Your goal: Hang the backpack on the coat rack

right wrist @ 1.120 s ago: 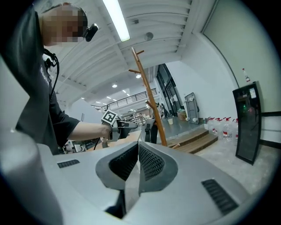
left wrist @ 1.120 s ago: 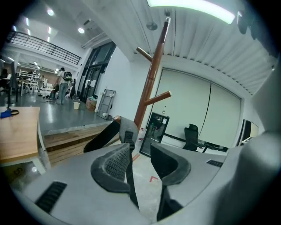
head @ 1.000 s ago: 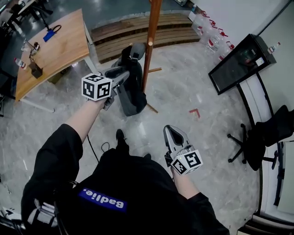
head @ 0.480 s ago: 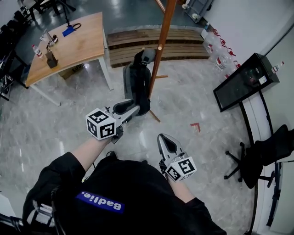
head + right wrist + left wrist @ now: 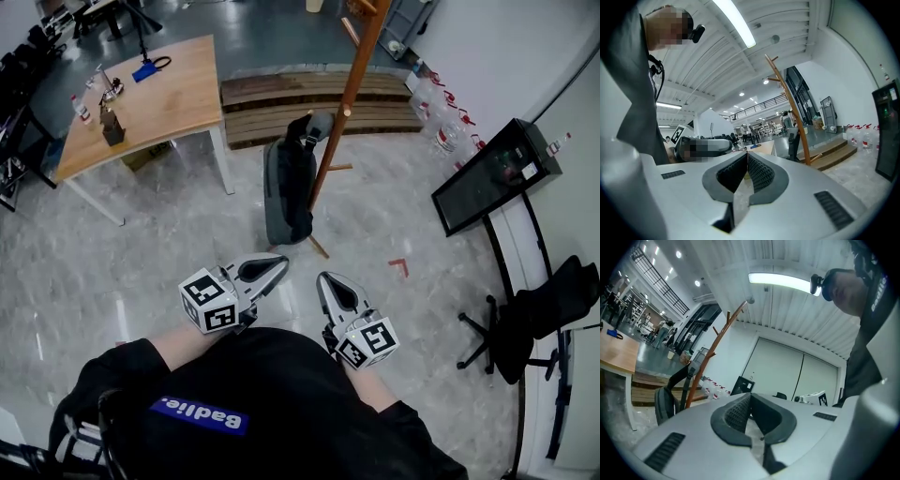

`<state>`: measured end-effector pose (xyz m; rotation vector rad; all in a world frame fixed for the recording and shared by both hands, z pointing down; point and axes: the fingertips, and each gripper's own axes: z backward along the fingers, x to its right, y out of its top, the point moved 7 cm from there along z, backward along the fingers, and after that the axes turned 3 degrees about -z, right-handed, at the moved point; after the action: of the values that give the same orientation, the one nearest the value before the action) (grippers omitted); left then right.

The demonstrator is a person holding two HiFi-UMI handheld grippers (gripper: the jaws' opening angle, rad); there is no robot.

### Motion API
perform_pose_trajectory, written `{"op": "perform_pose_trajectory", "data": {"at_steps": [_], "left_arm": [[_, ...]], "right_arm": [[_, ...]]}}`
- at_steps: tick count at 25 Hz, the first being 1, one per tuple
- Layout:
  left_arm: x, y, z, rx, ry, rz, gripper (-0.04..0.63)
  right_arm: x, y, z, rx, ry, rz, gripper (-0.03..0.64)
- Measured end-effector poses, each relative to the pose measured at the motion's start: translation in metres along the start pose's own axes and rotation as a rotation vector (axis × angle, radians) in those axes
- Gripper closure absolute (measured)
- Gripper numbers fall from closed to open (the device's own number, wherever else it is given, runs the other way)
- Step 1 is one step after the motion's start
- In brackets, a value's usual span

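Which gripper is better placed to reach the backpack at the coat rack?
Probably left: the left gripper points toward the backpack and lies nearer it than the right gripper. Both are shut and empty.

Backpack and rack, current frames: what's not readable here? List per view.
- Head view: the top of the coat rack is cut off by the upper edge.
- Head view: whether the loop of the backpack sits over a peg is too small to tell, and the strap covers the spot.
- Left gripper view: the backpack's lower end is hidden behind the left gripper.
- Head view: the items on the table are too small to name.
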<state>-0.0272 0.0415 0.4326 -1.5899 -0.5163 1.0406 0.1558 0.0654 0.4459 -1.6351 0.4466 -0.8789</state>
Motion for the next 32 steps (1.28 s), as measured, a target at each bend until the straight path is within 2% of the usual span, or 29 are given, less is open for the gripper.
{"op": "perform_pose_trajectory", "data": {"at_steps": [14,32], "left_arm": [[-0.009,-0.012,0.03,-0.012,-0.004,-0.019,0.586],[-0.008,-0.02,0.026,-0.028,0.006,0.009,0.586]], "right_arm": [[-0.03,-0.006,-0.026,-0.032,0.029,0.042,0.611],[-0.028,-0.008,-0.026,-0.048,0.041,0.021,0.611]]}}
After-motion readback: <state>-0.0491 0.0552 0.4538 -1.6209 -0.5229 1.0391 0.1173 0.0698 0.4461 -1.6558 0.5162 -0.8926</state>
